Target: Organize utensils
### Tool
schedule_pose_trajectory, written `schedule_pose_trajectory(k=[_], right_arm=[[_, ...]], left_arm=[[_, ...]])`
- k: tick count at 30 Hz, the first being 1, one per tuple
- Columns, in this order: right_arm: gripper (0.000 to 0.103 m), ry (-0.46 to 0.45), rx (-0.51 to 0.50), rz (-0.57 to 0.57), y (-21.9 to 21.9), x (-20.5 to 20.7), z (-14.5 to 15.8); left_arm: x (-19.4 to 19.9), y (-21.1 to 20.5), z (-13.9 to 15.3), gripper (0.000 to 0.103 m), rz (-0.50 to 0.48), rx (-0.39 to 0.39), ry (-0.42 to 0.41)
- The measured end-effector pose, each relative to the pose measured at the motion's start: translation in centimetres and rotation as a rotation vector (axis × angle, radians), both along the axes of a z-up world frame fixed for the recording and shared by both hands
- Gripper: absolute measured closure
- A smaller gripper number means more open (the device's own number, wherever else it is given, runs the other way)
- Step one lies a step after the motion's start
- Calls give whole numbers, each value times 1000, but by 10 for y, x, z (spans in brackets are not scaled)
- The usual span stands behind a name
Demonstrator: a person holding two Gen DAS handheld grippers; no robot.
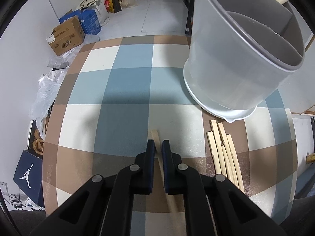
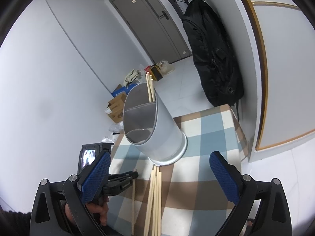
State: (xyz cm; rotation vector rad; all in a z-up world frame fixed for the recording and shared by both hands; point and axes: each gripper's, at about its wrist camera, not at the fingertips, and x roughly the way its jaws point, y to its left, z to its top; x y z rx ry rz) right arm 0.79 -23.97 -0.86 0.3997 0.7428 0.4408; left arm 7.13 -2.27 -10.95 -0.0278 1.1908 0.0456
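Note:
My left gripper (image 1: 158, 143) points down at the checked table (image 1: 128, 82), shut on a single pale wooden chopstick (image 1: 155, 135) that lies between its pads. Several more chopsticks (image 1: 224, 153) lie loose to its right, just in front of the grey divided utensil holder (image 1: 236, 59). In the right wrist view the holder (image 2: 157, 127) stands with a few chopsticks (image 2: 150, 88) upright in its far compartment. My right gripper (image 2: 160, 177) hangs open above the loose pile (image 2: 155, 196), holding nothing. The left gripper (image 2: 130, 177) shows at the lower left, held by a hand (image 2: 100, 210).
Cardboard boxes (image 1: 67, 37), plastic bags (image 1: 45, 90) and a dark blue shoe box (image 1: 27, 171) sit on the floor left of the table. A black backpack (image 2: 214, 59) hangs by the wall at the table's far right corner. A grey door (image 2: 153, 29) is behind.

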Motion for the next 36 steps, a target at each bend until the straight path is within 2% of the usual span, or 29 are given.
schedule_pose_trajectory(k=[7,12,20,21,22,25,31,36], right_arm=[[1,2,-24,4,3,-1,0],[1,15,-38,24,10,1,-4],[3,106,-132,153,52,13,-28],[9,125,-152,179,60,15,-34],[19,142,-168,201,67,16,-39],[37,197,-221,258,89,22,-58],[52,241,-265,321,125,35,-89],[61,229,-340,349,147,42,-105]], left_arm=[[-3,15,6,101,15,-48,-28],[-8,24,18,101,15,-93,-84],[-11,45,41,101,18,-228,-158],[-12,49,43,101,20,-251,-165],[-11,53,43,101,22,-270,-174],[-11,64,47,101,24,-304,-202],[-11,83,47,101,33,-345,-237],[-8,99,45,101,55,-378,-233]])
